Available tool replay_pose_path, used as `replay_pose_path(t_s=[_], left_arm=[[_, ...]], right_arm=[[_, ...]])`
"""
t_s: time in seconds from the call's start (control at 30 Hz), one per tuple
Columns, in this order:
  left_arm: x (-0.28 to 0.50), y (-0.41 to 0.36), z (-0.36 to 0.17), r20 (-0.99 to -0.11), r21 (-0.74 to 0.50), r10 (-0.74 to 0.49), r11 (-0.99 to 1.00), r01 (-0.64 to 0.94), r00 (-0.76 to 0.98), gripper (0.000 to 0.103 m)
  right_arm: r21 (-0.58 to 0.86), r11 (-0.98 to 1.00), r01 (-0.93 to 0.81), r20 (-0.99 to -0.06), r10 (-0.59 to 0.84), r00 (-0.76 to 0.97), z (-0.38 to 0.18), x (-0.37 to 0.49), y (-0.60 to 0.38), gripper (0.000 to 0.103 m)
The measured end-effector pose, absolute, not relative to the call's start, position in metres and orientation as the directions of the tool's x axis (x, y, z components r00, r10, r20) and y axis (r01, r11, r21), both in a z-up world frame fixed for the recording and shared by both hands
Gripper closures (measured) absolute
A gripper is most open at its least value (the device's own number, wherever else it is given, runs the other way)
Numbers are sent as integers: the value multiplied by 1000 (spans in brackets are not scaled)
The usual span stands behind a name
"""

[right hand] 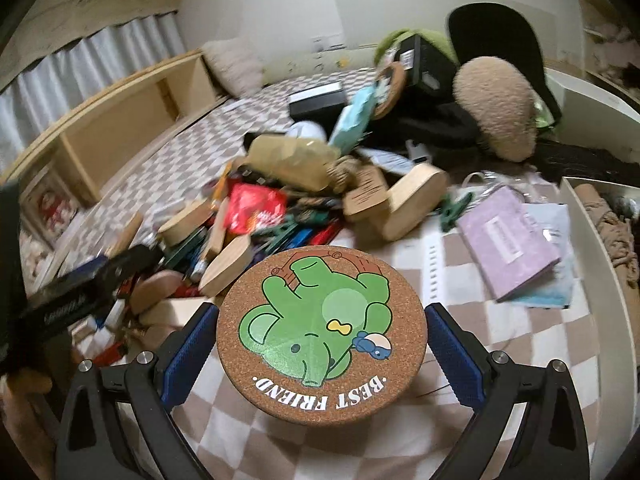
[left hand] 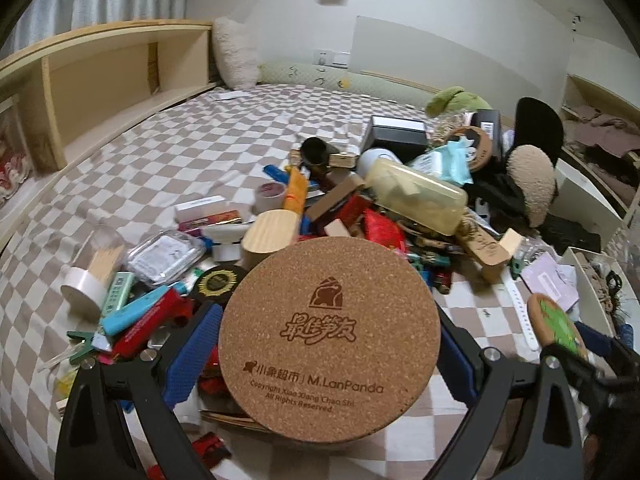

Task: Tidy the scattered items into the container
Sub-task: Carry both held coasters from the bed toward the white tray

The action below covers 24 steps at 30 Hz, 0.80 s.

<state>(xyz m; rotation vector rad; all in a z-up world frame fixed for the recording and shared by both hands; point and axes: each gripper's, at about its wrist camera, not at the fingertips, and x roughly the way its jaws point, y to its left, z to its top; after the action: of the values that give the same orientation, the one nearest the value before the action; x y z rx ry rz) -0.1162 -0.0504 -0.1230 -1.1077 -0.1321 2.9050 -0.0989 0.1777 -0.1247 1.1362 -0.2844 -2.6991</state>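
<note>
Presently, both claws are loaded. The left claw (left hand: 328, 344) is closed across the rim of a plain cork coaster (left hand: 330, 336) bearing a branded logo, held level above the clutter pile (left hand: 360, 216) on the checked bed (left hand: 180, 152). The right claw (right hand: 320, 344) grips a printed cork coaster (right hand: 322, 334) showing a green elephant, likewise edge to edge, over bare bedding. Judgement: both discs are light, stiff and thin, with a grippy cork face; the edge hold across the full width is sound, though a thin rim could pivot between the pads if tilted. The white container (right hand: 596, 240) lies at the right, near the printed coaster; release should be low and flat.
</note>
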Motion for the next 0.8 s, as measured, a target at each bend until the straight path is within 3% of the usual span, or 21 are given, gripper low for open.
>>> replay_pose_path(t_s=[0.8], left_arm=[[-103, 4, -89, -642, -47, 131, -990, -132, -755, 5]], right_arm=[[270, -963, 5, -652, -186, -735, -78, -84, 232, 2]])
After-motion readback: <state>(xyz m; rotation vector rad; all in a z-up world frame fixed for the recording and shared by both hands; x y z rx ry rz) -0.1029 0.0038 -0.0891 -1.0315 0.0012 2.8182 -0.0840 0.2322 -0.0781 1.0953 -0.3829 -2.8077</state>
